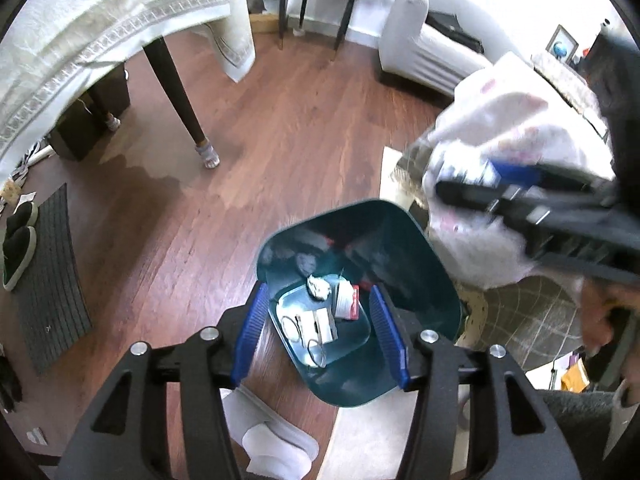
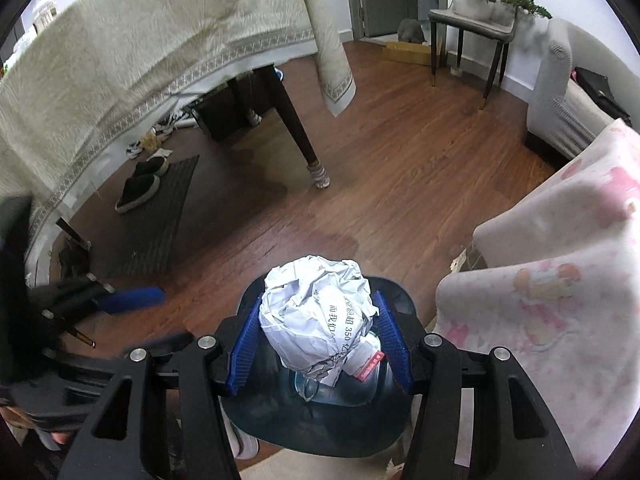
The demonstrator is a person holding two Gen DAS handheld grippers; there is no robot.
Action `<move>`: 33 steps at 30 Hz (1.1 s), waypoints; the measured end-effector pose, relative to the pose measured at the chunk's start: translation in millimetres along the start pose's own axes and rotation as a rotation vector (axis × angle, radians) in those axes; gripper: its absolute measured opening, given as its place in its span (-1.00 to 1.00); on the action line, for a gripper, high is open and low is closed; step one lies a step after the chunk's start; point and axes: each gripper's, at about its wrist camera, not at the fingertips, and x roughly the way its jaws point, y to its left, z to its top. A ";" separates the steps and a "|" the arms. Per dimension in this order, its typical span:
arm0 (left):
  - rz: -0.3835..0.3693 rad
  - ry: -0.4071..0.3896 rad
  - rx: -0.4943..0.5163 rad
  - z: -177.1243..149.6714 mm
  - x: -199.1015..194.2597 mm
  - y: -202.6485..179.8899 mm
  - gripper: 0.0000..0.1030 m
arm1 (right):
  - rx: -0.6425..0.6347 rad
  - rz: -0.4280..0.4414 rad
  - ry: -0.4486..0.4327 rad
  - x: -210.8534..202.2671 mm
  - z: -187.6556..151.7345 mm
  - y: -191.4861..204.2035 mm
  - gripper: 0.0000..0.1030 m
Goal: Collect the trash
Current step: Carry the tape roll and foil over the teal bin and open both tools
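A dark teal trash bin (image 1: 420, 264) stands on the wood floor, with several bits of paper and wrapper trash (image 1: 320, 312) at its bottom. My left gripper (image 1: 320, 320) is open and empty, hovering over the bin's mouth. My right gripper (image 2: 320, 338) is shut on a crumpled white paper ball (image 2: 316, 312) and holds it above the bin (image 2: 316, 420). In the left wrist view the right gripper (image 1: 480, 184) shows blurred at the right, above the bin. The left gripper (image 2: 132, 300) shows blurred at the left of the right wrist view.
A table with a cream cloth (image 2: 132, 52) and dark legs (image 2: 296, 128) stands to the left. A dark mat (image 2: 156, 216) with slippers lies beneath it. A white sofa (image 2: 560, 92), a pink blanket (image 2: 560, 280) and a chair with plants (image 2: 480, 12) are at the right.
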 end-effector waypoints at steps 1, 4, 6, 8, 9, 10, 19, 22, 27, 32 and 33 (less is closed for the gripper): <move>0.001 -0.013 -0.005 1.4 -3.4 0.7 0.07 | -0.003 -0.003 0.010 4.1 -0.7 1.1 0.10; 0.003 -0.051 -0.013 7.0 -14.7 1.6 -0.04 | -0.013 -0.010 0.046 17.1 -5.6 3.9 0.10; 0.009 -0.078 -0.005 10.9 -22.7 0.1 -0.14 | -0.019 -0.013 0.076 26.0 -10.3 5.5 0.10; 0.007 -0.099 -0.003 14.6 -29.0 -1.4 -0.19 | -0.020 -0.022 0.103 33.0 -14.8 5.6 0.10; 0.004 -0.110 -0.002 16.9 -32.7 -2.5 -0.23 | -0.021 -0.023 0.117 36.8 -17.3 5.7 0.10; 0.002 -0.117 -0.001 18.7 -34.9 -2.6 -0.27 | -0.024 -0.024 0.127 39.9 -19.1 5.6 0.10; -0.006 -0.205 0.035 34.8 -64.1 -12.7 -0.38 | -0.064 -0.037 0.210 59.3 -36.5 13.3 0.10; -0.011 -0.233 0.033 40.2 -72.4 -15.9 -0.38 | -0.075 -0.041 0.233 62.6 -43.8 13.8 0.10; -0.007 -0.277 0.036 47.2 -85.7 -21.3 -0.38 | -0.096 -0.063 0.267 68.4 -53.0 13.1 0.16; -0.007 -0.306 0.038 51.2 -94.3 -29.1 -0.38 | -0.125 -0.060 0.295 65.8 -60.7 14.4 0.51; -0.007 -0.310 0.038 52.5 -94.9 -31.2 -0.38 | -0.132 -0.059 0.294 63.5 -61.9 15.6 0.51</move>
